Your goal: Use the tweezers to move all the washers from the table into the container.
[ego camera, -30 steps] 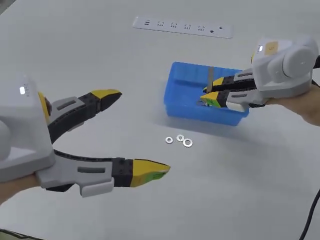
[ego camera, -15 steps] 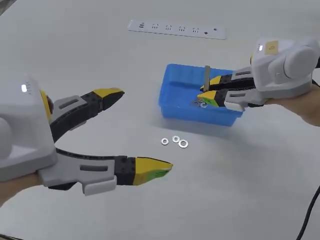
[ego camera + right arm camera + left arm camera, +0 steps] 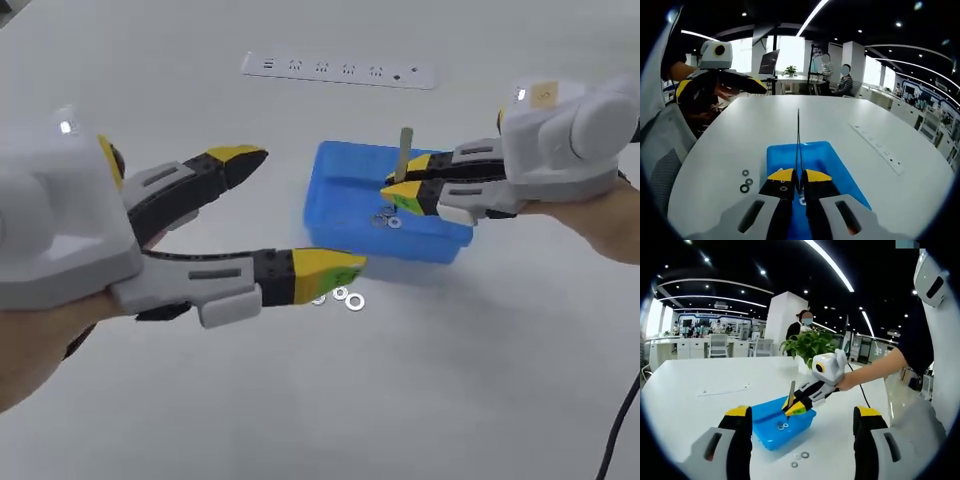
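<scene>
Done: some washers [image 3: 388,218] inside blue container [image 3: 400,243] | To do: three loose washers [image 3: 746,181] on table [image 3: 450,380], near container | Right gripper [image 3: 400,193]: clamped on tweezers [image 3: 405,150], above container | Left gripper [image 3: 303,212]: jaws wide apart, holding nothing

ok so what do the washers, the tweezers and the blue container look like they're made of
The washers look metal: bright silvery rings with a shine. The tweezers are probably steel: thin grey blades, finish hard to tell. The container looks plastic: uniform saturated blue, smooth moulded walls.
</scene>
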A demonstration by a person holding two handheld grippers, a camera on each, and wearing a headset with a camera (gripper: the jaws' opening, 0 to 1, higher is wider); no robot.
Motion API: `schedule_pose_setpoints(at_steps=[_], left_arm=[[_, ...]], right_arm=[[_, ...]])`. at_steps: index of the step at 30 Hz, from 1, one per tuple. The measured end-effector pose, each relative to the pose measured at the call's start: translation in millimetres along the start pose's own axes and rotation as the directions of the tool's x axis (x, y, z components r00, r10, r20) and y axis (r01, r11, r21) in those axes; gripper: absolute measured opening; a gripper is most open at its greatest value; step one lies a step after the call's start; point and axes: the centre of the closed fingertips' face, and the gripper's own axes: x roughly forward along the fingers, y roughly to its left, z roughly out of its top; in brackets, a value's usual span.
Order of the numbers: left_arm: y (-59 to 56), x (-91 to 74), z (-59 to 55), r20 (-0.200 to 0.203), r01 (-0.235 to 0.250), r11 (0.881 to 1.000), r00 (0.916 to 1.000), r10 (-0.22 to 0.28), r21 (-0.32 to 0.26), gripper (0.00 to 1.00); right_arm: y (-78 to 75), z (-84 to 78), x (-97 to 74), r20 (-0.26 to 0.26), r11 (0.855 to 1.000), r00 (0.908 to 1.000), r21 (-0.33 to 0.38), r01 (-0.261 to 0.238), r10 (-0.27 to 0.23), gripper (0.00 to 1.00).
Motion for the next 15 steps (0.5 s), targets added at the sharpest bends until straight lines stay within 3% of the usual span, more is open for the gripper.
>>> schedule_pose_setpoints(at_steps=[3, 10, 15], left_arm=[[6.2, 11.6, 5.2, 0.021, 0.016, 1.0, 0.9997, -0.015, -0.01, 0.84], [15.6, 39.6, 5.9, 0.0, 0.047, 0.999, 0.9989, -0.047, 0.023, 0.7], [25.1, 60.1, 6.3, -0.004, 0.04, 0.997, 0.9992, -0.04, 0.059, 0.64]], right_arm=[[2.7, -0.7, 0.0, -0.003, 1.0, 1.0, -0.006, -0.007, 0.007, 0.07], [6.2, -1.3, -0.1, -0.01, 0.999, 0.9996, -0.024, -0.028, 0.028, 0.07], [5.4, 0.5, 0.2, -0.006, 0.999, 0.9997, -0.032, -0.023, 0.023, 0.07]])
